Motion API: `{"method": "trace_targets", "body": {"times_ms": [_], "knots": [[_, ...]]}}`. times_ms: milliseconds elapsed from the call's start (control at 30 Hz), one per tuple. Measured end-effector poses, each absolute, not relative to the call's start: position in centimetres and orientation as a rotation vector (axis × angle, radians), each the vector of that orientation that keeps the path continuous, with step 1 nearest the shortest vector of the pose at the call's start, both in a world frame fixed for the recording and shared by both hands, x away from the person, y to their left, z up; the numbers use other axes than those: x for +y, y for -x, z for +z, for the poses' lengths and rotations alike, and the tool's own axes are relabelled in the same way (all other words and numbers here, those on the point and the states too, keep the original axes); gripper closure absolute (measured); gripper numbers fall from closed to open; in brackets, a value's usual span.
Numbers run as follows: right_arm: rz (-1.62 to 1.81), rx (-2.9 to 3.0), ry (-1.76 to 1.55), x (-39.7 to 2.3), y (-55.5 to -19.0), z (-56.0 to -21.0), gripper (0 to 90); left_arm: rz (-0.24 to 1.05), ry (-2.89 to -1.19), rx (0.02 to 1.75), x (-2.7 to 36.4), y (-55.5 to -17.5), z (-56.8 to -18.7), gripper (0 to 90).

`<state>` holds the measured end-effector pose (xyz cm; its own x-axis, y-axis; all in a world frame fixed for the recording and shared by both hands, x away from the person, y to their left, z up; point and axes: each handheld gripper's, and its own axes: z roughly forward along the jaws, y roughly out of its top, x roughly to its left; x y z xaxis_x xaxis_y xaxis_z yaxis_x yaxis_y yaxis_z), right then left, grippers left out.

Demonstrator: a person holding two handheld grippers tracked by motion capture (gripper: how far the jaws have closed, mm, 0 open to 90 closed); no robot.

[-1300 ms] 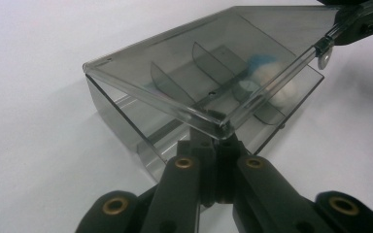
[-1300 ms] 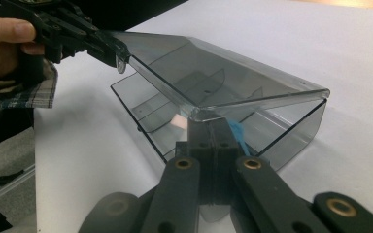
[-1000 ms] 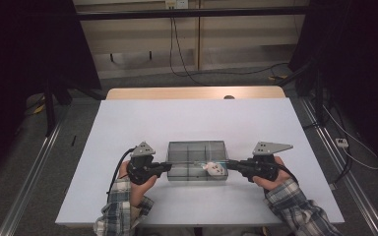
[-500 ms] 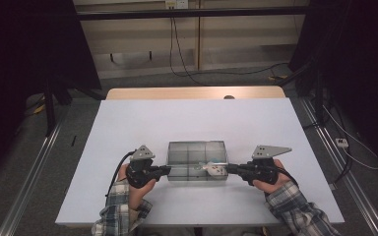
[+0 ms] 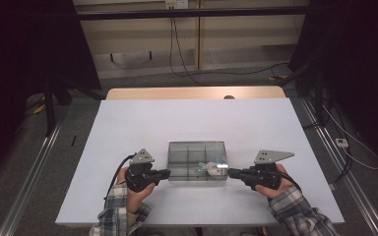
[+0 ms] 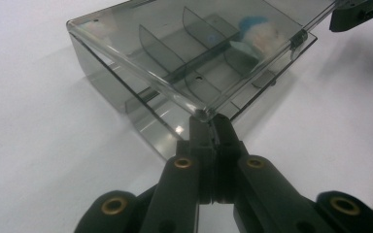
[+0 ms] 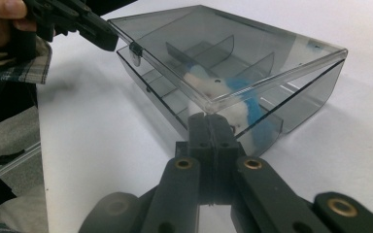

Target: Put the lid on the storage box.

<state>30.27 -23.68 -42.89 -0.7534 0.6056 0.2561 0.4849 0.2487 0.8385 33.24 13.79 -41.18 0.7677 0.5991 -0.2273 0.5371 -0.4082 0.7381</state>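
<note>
A smoky clear plastic box [image 5: 197, 146] with inner dividers stands near the table's front edge. Its hinged lid [image 6: 175, 48] is tilted up a little at the front. My left gripper [image 5: 167, 172] is shut, its tip [image 6: 213, 119] touching the lid's near left corner from below. At the opposite corner my right gripper [image 5: 230, 172] is shut too, its tip [image 7: 209, 119] against the lid edge [image 7: 272, 73]. A white and blue soft item [image 5: 211, 166] lies in a front right compartment [image 7: 238, 114], seen through the plastic [image 6: 260, 31].
The white table [image 5: 192, 118] has open surface behind and to both sides of the box. A wooden strip [image 5: 192, 93] runs along its far edge. Cables and dark stands are on the floor beyond. The person's plaid sleeves [image 5: 123, 216] come in at the bottom.
Both grippers have drifted very slightly toward the table's front edge. The box stays where it was.
</note>
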Motion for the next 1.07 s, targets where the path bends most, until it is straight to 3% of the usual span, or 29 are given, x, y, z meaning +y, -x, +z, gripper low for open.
{"method": "trace_targets", "body": {"times_ms": [133,167,233,267,367,500,700,1067], "knots": [[1.511,2.396,-1.045,-23.7,-30.1,-43.0,88.9,0.094,-2.096,0.853,14.3,-32.9,-41.3,86.7],[1.499,2.394,-1.049,-23.8,-30.0,-43.0,85.4,0.102,-2.093,0.865,14.5,-32.9,-41.3,81.4],[1.473,2.376,-1.064,-24.2,-29.8,-43.0,74.3,0.127,-2.095,0.882,15.1,-32.7,-41.6,64.2],[1.457,2.365,-1.069,-24.4,-29.7,-43.0,66.0,0.128,-2.09,0.881,15.5,-32.6,-41.6,63.3],[1.419,2.323,-1.076,-25.1,-29.4,-42.7,47.4,0.15,-2.054,0.876,16.5,-32.2,-41.5,41.1],[1.386,2.296,-1.056,-25.8,-29.1,-42.8,33.9,0.17,-2.017,0.88,18.0,-31.9,-41.5,25.7],[1.316,2.28,-1.076,-26.7,-28.6,-43.2,24.8,0.167,-1.999,0.9,19.8,-31.7,-41.7,19.1],[1.291,2.269,-1.118,-27.9,-28.5,-44.0,19.6,0.174,-1.977,0.899,20.8,-32.0,-41.9,13.8]]}}
